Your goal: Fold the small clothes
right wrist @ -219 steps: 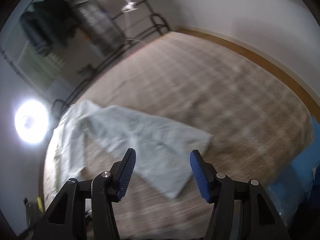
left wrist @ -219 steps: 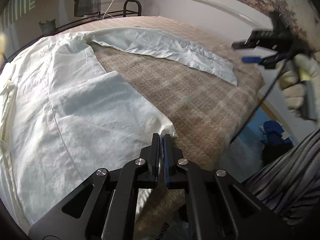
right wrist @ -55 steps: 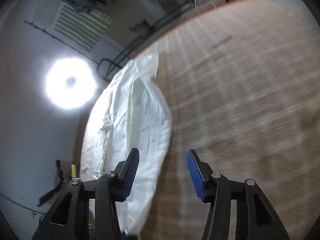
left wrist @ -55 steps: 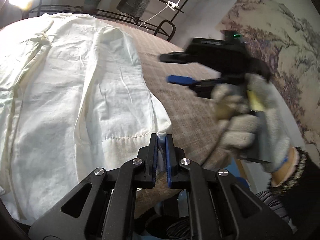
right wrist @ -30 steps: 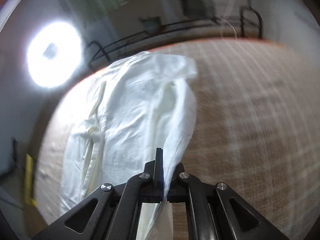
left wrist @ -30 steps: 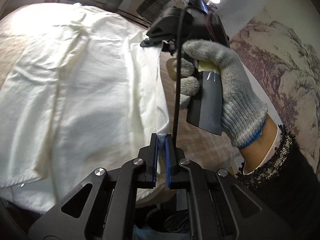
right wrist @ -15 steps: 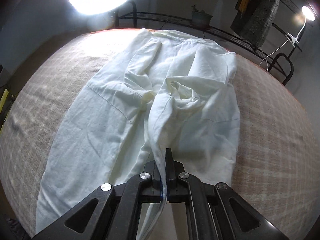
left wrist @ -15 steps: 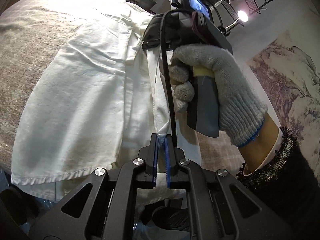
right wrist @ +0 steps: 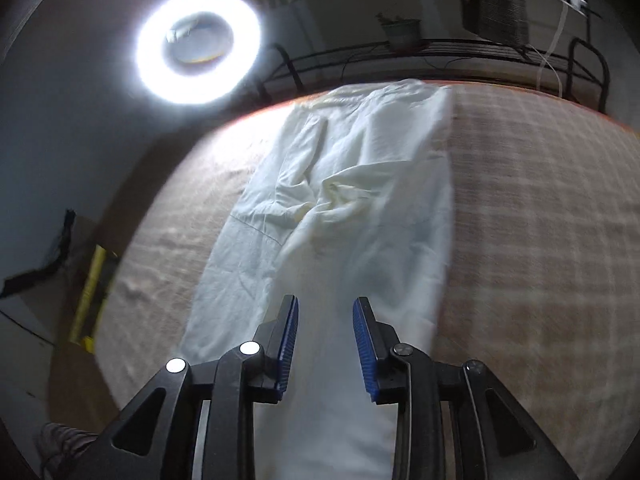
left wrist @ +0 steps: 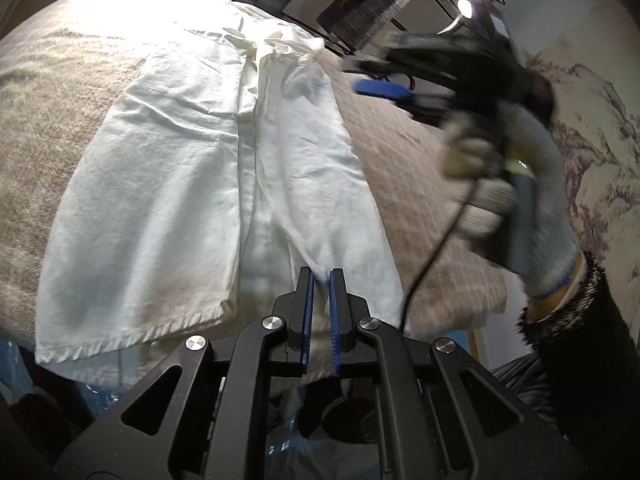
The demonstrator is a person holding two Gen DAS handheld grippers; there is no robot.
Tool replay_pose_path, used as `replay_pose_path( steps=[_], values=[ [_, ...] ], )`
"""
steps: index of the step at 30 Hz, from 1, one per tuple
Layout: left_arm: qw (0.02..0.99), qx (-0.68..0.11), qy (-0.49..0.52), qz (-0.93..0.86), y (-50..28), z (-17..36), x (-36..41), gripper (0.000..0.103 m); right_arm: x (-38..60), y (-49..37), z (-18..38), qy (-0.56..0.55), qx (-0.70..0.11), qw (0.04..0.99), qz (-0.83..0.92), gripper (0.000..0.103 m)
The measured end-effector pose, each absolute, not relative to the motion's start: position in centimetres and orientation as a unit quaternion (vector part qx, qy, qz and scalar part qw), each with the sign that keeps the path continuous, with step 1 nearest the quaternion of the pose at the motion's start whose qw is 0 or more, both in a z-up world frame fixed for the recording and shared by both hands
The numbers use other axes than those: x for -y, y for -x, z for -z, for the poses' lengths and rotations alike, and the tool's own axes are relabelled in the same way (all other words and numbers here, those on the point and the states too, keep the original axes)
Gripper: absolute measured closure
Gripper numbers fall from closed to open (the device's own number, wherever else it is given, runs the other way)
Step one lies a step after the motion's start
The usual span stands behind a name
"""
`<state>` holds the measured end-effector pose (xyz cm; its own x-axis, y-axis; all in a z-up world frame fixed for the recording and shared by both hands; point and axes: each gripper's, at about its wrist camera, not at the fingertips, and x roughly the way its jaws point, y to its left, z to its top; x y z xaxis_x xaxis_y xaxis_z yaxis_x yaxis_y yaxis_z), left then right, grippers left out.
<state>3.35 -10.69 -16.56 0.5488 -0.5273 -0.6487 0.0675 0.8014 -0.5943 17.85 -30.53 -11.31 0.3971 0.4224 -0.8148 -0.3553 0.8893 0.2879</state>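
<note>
Trousers flat on bed, right gripper parted above

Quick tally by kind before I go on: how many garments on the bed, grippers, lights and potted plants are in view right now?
White garments: 1
Grippers: 2, the left gripper and the right gripper
Lights: 2, the ring light and a small lamp
Potted plants: 1
Total: 6
</note>
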Motion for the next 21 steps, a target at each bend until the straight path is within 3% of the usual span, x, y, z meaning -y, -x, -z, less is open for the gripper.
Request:
replay_pose_path(
  steps=[5, 14, 15, 17, 20, 21],
  values=[
    [0.845, -0.443, 0.239, 0.180, -2.6, 15.5, 9.9, 0.099, 36.1, -13.5, 10.0, -0.088, -0.498, 0.831, -0.234, 0.070],
    [0.860, -0.432, 0.235, 0.136, -2.1, 15.1, 7.1, 0.099, 38.2, -5.9, 14.7, -0.124, -0.565, 0.780, -0.239, 0.069],
    [0.866, -0.426, 0.230, 0.121, -2.1, 15.0, 6.6, 0.099, 38.0, -5.6, 15.1, -0.111, -0.569, 0.780, -0.235, 0.070],
    [0.870, -0.424, 0.229, 0.107, -2.1, 15.2, 5.6, 0.099, 37.5, -5.2, 15.6, -0.085, -0.571, 0.783, -0.233, 0.087],
    [0.864, -0.440, 0.228, 0.089, -2.6, 16.3, 4.3, 0.099, 37.5, -5.2, 16.0, -0.096, -0.573, 0.778, -0.240, 0.103],
    [0.860, -0.447, 0.231, 0.087, -2.8, 16.8, 4.1, 0.099, 38.2, -5.1, 15.8, -0.127, -0.571, 0.774, -0.244, 0.103]
  ],
)
